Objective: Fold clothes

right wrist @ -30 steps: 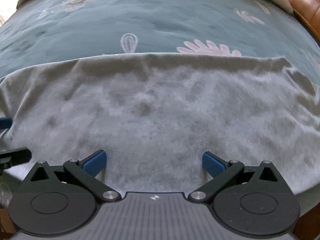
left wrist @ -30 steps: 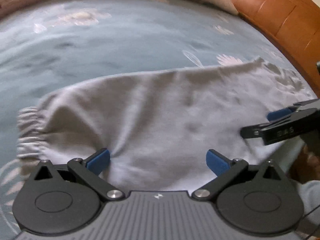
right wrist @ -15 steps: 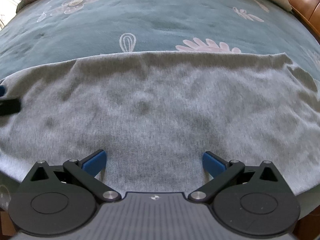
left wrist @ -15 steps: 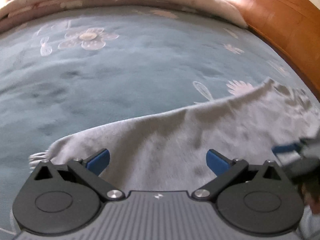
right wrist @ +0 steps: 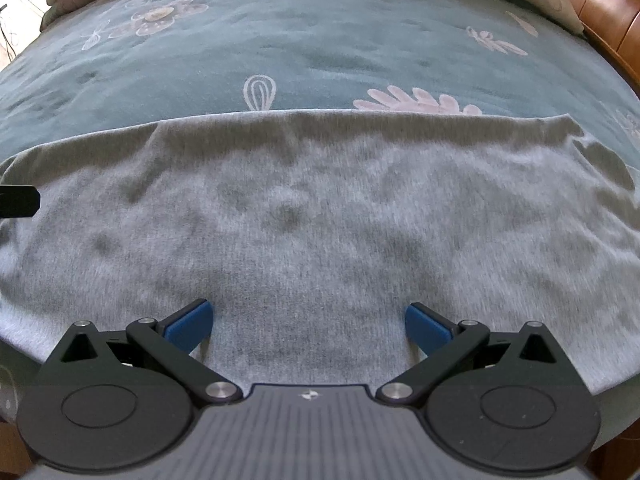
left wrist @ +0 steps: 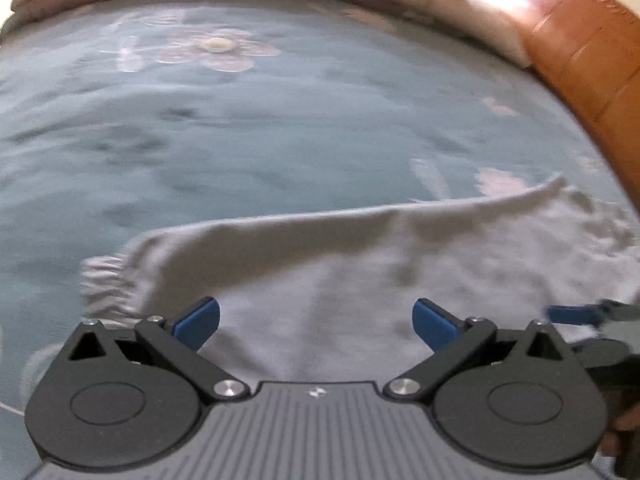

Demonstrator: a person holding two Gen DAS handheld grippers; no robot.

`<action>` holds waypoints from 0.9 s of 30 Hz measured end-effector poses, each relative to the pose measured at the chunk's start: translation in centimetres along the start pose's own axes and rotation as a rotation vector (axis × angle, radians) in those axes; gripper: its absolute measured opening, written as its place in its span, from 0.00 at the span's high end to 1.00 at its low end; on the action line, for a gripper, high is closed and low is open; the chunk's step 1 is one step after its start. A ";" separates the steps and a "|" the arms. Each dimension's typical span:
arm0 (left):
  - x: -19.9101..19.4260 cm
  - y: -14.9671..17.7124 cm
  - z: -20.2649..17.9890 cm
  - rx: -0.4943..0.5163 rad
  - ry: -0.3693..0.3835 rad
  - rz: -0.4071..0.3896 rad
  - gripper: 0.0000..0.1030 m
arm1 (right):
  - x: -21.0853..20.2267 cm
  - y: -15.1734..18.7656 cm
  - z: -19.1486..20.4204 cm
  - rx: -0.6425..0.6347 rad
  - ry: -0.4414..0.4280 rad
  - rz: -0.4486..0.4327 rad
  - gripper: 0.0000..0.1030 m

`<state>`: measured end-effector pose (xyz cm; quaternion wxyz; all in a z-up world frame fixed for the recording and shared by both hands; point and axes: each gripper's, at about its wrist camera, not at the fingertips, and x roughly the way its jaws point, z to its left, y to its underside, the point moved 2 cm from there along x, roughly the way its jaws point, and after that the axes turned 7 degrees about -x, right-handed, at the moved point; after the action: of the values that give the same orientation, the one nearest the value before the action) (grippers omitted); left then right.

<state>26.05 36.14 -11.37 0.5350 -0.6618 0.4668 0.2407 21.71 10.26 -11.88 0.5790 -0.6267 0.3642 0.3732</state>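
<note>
Both tongs, left (left wrist: 316, 318) and right (right wrist: 307, 322), gaped empty over the grey garment (right wrist: 320, 216); a shallow pinch risked catching one layer only

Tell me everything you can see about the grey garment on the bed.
The grey garment is soft, heathered knit fabric, lightly wrinkled, spread flat on the teal floral bedspread. One end narrows to a gathered elastic cuff at the left; its far edge runs fairly straight. Both the left gripper and right gripper stand open over its near part, gripping nothing; whether the blue pads touch the cloth is unclear.
</note>
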 end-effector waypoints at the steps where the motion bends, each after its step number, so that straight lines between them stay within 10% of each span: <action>1: 0.3 0.4 -0.4 0.005 0.015 0.016 0.01 | 0.0 0.0 0.0 0.000 0.001 -0.001 0.00; 18: 1.1 3.2 -0.8 0.139 -0.153 0.122 0.01 | -1.1 -2.1 -2.7 0.077 -0.067 0.042 0.00; 27: 1.8 3.8 -0.7 0.148 -0.181 0.125 0.01 | -0.5 -2.2 -13.1 0.178 0.247 -0.066 0.00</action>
<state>23.42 34.83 -14.46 0.6061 -0.5659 0.4733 0.2971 24.03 -2.63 -9.82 0.5952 -0.6255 0.4436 0.2404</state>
